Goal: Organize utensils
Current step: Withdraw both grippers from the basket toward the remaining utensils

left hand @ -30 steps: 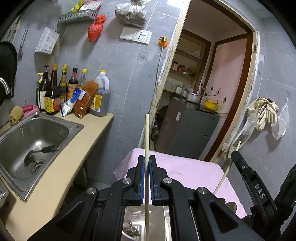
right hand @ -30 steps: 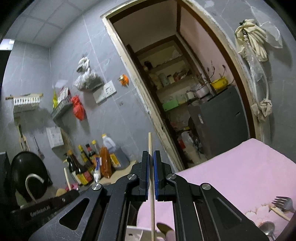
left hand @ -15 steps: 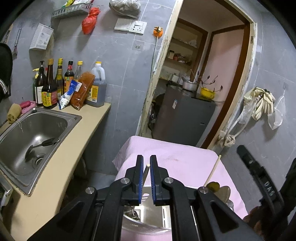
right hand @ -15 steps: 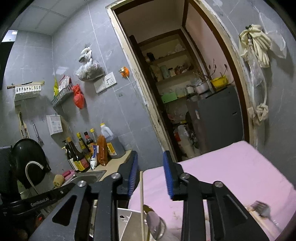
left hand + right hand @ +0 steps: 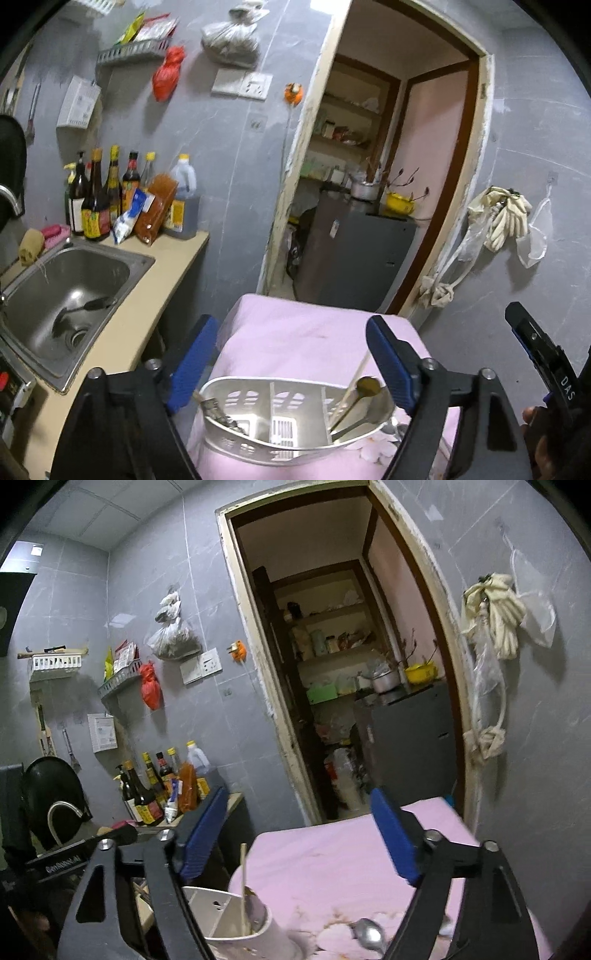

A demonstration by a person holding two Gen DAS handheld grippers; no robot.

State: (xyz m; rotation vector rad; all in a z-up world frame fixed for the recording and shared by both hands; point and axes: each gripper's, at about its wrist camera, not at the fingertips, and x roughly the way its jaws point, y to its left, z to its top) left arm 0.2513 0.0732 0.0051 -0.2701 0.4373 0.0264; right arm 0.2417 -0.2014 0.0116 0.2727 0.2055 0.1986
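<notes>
A white slotted utensil holder (image 5: 295,448) with three compartments stands on the pink-covered table (image 5: 295,339). A wooden chopstick (image 5: 352,384) and a spoon (image 5: 367,386) lean in its right compartment; a dark utensil (image 5: 216,411) lies in the left one. My left gripper (image 5: 291,354) is open and empty above the holder. In the right wrist view the holder (image 5: 240,923) shows with the chopstick (image 5: 242,878) upright in it. My right gripper (image 5: 306,834) is open and empty above it. A metal spoon (image 5: 369,938) lies on the cloth.
A steel sink (image 5: 62,295) with a ladle sits on the beige counter at left, with several sauce bottles (image 5: 99,199) behind it. A doorway (image 5: 369,184) opens onto a grey cabinet. The other gripper (image 5: 543,362) shows at the right edge.
Both grippers were shut on a chopstick each. Both opened wide, and the chopsticks dropped into the holder. The left camera now looks down on the holder.
</notes>
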